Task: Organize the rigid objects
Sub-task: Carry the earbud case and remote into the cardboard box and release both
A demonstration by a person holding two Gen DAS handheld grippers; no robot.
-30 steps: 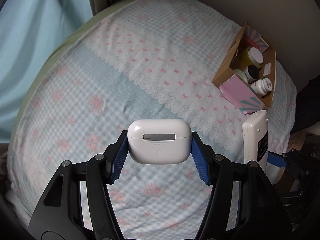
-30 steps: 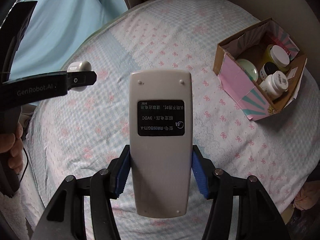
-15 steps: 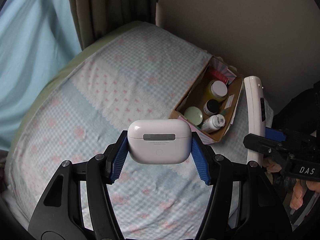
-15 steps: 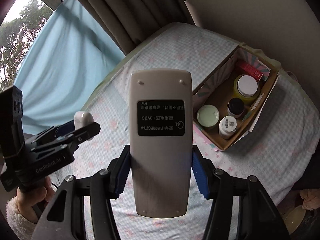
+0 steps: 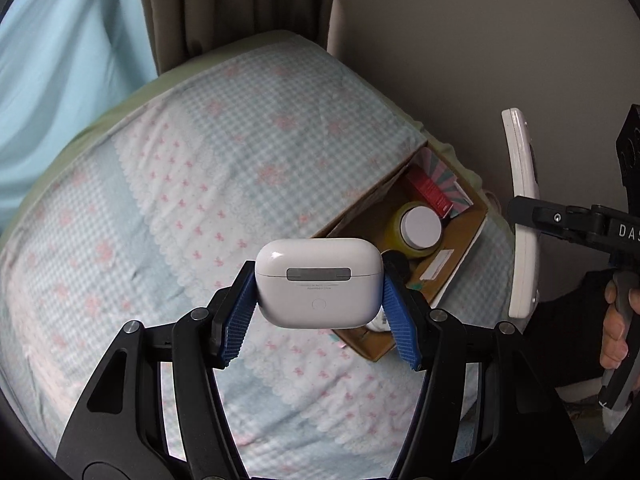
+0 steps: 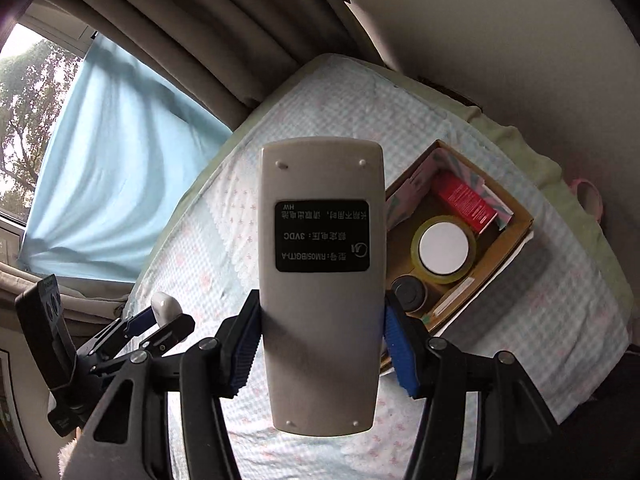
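Up close, the left gripper [image 5: 319, 309] pinches a smooth, rounded white earbud case [image 5: 318, 282] between ribbed blue pads; the right gripper [image 6: 321, 342] clamps a flat grey remote [image 6: 321, 280] likewise. Beyond both, an open cardboard box [image 6: 502, 258] on the checked bedspread [image 5: 192, 184] holds jars, perhaps tape.

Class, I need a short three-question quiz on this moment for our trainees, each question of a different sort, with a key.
1. True or false: the left claw grips a white earbud case.
2. What does the right claw hold? A) a red packet B) a grey remote C) a tape roll
3. Fill in: the red packet lies inside the cardboard ____ on the bed.

Key: 1 true. 2 B, the remote. 3 box.
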